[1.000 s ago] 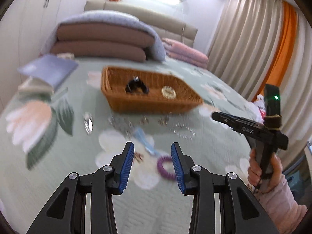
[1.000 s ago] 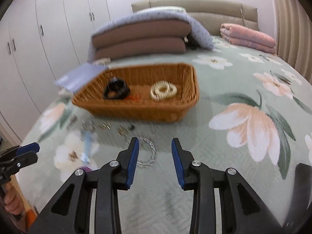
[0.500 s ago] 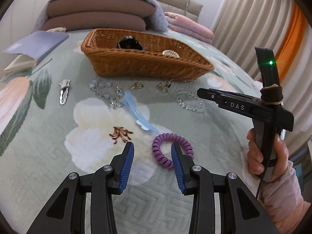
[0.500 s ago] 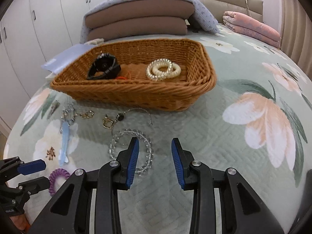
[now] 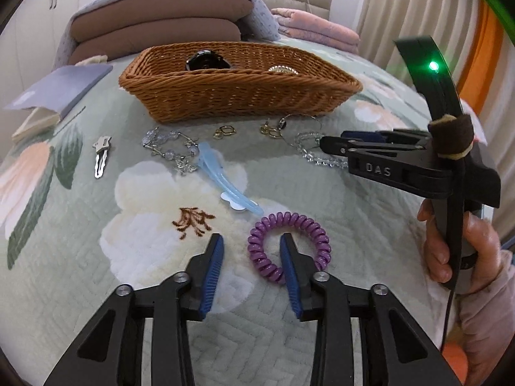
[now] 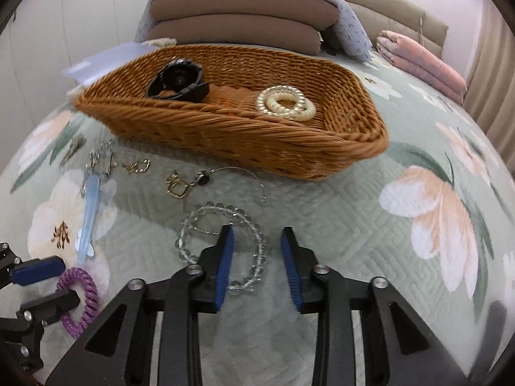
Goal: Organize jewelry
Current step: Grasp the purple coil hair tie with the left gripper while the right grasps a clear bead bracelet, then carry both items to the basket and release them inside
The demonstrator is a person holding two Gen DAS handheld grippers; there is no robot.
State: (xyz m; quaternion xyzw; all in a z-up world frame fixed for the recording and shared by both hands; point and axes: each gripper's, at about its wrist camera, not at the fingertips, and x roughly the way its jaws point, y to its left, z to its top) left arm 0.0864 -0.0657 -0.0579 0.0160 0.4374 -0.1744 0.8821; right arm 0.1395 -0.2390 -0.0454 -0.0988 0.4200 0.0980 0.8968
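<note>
Both tools lowered, left tool (image 5: 251, 244) closing astride purple coil tie (image 5: 288, 247)

Home bedroom: a bed under a green floral quilt (image 5: 80, 273), stacked brown cushions (image 6: 235, 19) and folded pink blankets (image 6: 421, 61) along its padded beige headboard (image 6: 402, 13), white wardrobe doors (image 5: 32, 16) on one side, pleated beige and orange curtains (image 5: 418, 16) on the other.

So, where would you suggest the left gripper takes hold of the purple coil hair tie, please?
Pinch the near-left arc of the purple coil hair tie, coming down from above. It lies flat on the quilt, and the closing left gripper already has one finger inside the loop, one outside.
</note>
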